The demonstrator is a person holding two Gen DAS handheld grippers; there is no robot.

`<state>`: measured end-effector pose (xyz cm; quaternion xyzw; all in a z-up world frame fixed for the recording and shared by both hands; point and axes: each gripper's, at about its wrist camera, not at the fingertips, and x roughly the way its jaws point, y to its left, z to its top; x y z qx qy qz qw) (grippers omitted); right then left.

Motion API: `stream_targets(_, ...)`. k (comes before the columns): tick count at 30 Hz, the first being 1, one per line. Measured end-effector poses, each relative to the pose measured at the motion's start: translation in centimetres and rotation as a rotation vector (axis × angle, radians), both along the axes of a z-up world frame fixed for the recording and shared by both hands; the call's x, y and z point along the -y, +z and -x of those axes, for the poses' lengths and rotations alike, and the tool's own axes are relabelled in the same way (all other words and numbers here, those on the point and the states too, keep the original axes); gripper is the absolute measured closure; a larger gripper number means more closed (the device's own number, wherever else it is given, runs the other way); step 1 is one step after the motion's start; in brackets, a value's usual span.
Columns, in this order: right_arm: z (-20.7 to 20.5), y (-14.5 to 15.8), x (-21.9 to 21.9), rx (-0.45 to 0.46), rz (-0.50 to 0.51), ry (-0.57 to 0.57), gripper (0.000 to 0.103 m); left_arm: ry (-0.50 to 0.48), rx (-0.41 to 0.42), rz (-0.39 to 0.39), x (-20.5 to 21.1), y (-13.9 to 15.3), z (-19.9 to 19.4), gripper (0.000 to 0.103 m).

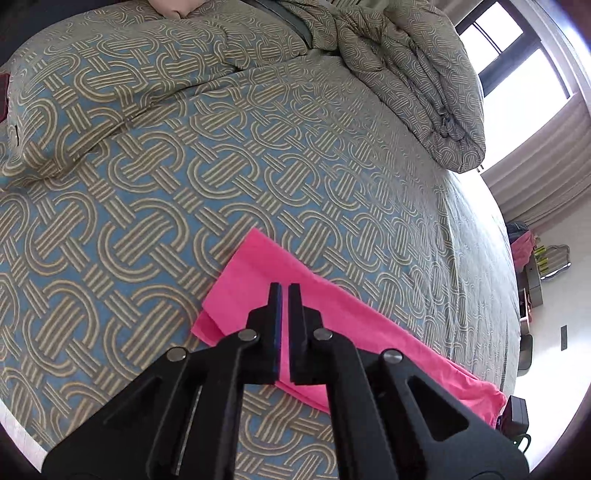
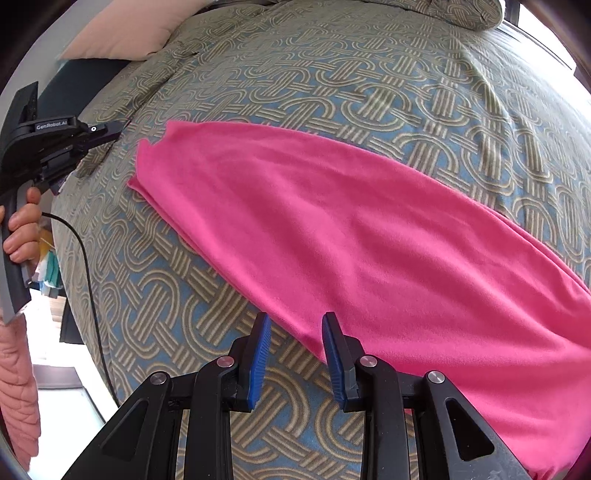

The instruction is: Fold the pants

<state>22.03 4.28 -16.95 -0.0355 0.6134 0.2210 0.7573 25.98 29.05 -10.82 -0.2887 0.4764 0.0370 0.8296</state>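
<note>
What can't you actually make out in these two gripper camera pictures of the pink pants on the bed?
- Pink pants: waist end cut off by the right wrist view's right edge; in the left wrist view the left gripper covers their middle.
- Right gripper: whether its fingertips touch the cloth is unclear.
- Floor clutter: too small, left wrist view.

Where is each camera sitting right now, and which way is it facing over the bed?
Left wrist: on the left gripper, angled down over the narrow end of the pink pants; its own black fingers show nearly together with nothing between them.
Right wrist: on the right gripper, looking steeply down at the near edge of the pants; its blue-padded fingers stand apart, empty. The left gripper and the hand holding it show at far left.
Shared: the pants, the patterned bedspread and the bunched quilt.
</note>
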Motion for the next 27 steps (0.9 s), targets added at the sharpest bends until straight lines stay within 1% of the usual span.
stream_targets(4,0.2,0.3,0.0,0.005,-0.003,0.002,0.074,0.067,-0.050,0.007,-1.8,-1.5,0.4,0.101)
stream_targets(5,0.3,0.4,0.0,0.007,-0.002,0.003,0.074,0.075,-0.065,0.005,-1.5,-2.0,0.3,0.101)
stream_targets(8,0.3,0.4,-0.1,0.009,0.006,0.003,0.074,0.068,-0.125,-0.009,-1.7,-3.6,0.4,0.101)
stream_targets(11,0.3,0.2,-0.2,0.003,0.013,-0.001,0.074,0.065,-0.157,-0.030,-1.8,-4.9,0.0,0.101)
stream_targets(12,0.4,0.3,-0.2,0.002,0.014,-0.004,0.074,0.069,-0.160,-0.021,-1.9,-5.1,-0.1,0.101)
stream_targets(14,0.4,0.4,-0.4,0.003,0.011,-0.003,0.074,0.069,-0.162,0.027,-1.8,-5.5,-0.6,0.101)
stream_targets(16,0.5,0.4,-0.5,0.006,0.013,0.000,0.073,0.059,-0.149,0.057,-1.3,-5.4,-1.3,0.101)
stream_targets(19,0.5,0.2,-0.7,0.003,0.019,0.002,0.073,0.007,-0.134,0.034,0.4,-4.8,-2.7,0.101)
stream_targets(22,0.5,0.0,-0.8,-0.002,0.018,0.002,0.073,-0.035,-0.147,0.038,1.5,-5.1,-4.0,0.101)
stream_targets(25,0.4,-0.1,-0.7,-0.001,0.022,0.002,0.073,-0.032,-0.167,0.032,1.4,-5.4,-4.3,0.101)
stream_targets(27,0.4,-0.1,-0.6,0.001,0.021,-0.001,0.073,-0.024,-0.164,0.035,0.7,-5.3,-3.9,0.101)
